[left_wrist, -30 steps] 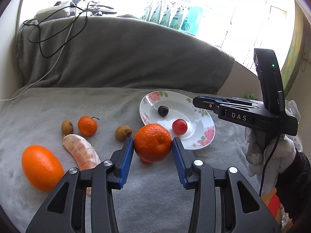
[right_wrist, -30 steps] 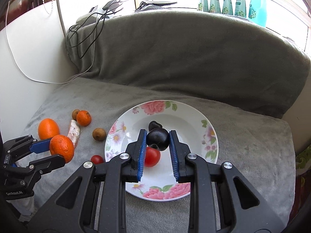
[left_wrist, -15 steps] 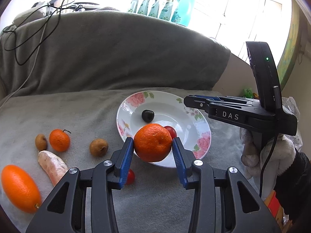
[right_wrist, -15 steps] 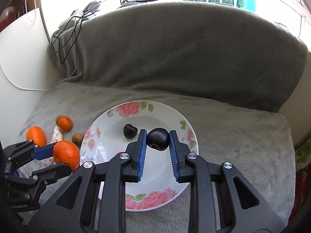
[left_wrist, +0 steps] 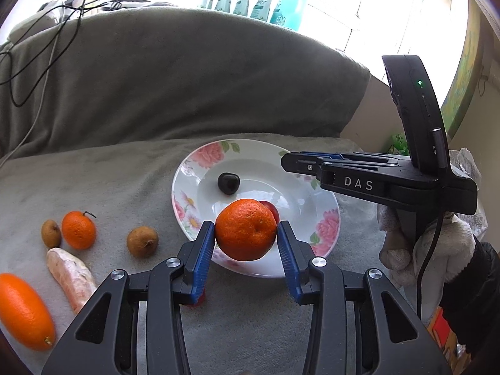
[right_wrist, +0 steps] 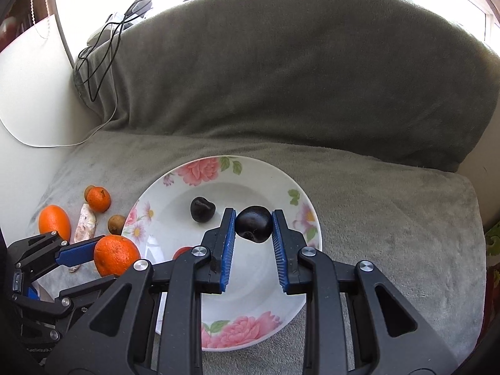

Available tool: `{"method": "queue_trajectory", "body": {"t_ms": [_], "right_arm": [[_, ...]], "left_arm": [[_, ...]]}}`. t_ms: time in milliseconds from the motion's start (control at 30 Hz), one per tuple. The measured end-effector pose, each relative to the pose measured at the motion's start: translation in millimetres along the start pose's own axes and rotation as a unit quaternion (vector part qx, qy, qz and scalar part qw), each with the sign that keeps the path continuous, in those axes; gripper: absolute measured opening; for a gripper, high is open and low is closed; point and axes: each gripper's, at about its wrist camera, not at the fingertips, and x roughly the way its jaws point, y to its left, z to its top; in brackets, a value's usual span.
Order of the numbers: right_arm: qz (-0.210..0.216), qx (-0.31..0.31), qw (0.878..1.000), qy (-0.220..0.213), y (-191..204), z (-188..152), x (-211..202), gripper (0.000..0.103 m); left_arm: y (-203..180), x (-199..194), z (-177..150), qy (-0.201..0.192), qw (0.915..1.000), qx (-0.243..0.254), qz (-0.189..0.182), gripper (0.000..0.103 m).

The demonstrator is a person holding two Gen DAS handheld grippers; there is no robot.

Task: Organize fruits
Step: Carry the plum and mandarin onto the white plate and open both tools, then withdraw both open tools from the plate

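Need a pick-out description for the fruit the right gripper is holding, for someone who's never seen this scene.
Find the white floral plate on the grey blanket. Above its right half the right gripper is shut on a dark plum. A second dark fruit lies loose on the plate to its left, and the left gripper holds an orange mandarin; only the plum is both dark and held.
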Motion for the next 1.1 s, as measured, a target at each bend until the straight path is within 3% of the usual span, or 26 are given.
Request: {"method": "queue_trajectory", "body": {"t_ms": [167,233,267,300,400,500,1100], "right_arm": [[-0.001,0.005,1.000,-0.001,-2,2,0,0.026],[0.000,0.010,1.000,-0.007,-4,3,-3,0.049],[0.000,0.012,1.000,-0.014,-4,3,-5,0.069],[-0.001,0.015,1.000,-0.021,-5,3,-7,0.079],[-0.003,0.022,0.999,-0.027,-7,4,-11,0.082],[-0.003,0.028,0.999,-0.029,-9,5,-13,0.090],[-0.009,0.030,0.999,-0.038,2,5,-31,0.091]], "left_arm": [[-2,1,1,-0.005,1.0000,0.003,0.001,0.044],[-2,-4,2,-0.011,0.9999,0.003,-0.001,0.056],[-3,-5,2,-0.012,0.9999,0.003,-0.001,0.059],[-3,-5,2,-0.012,0.9999,0.004,-0.002,0.063],[-4,-6,2,-0.012,0.9999,0.007,0.001,0.064],[-5,-5,2,-0.011,0.9999,0.005,-0.004,0.073],[-2,-11,5,-0.007,0.9999,-0.008,0.010,0.076]]}}
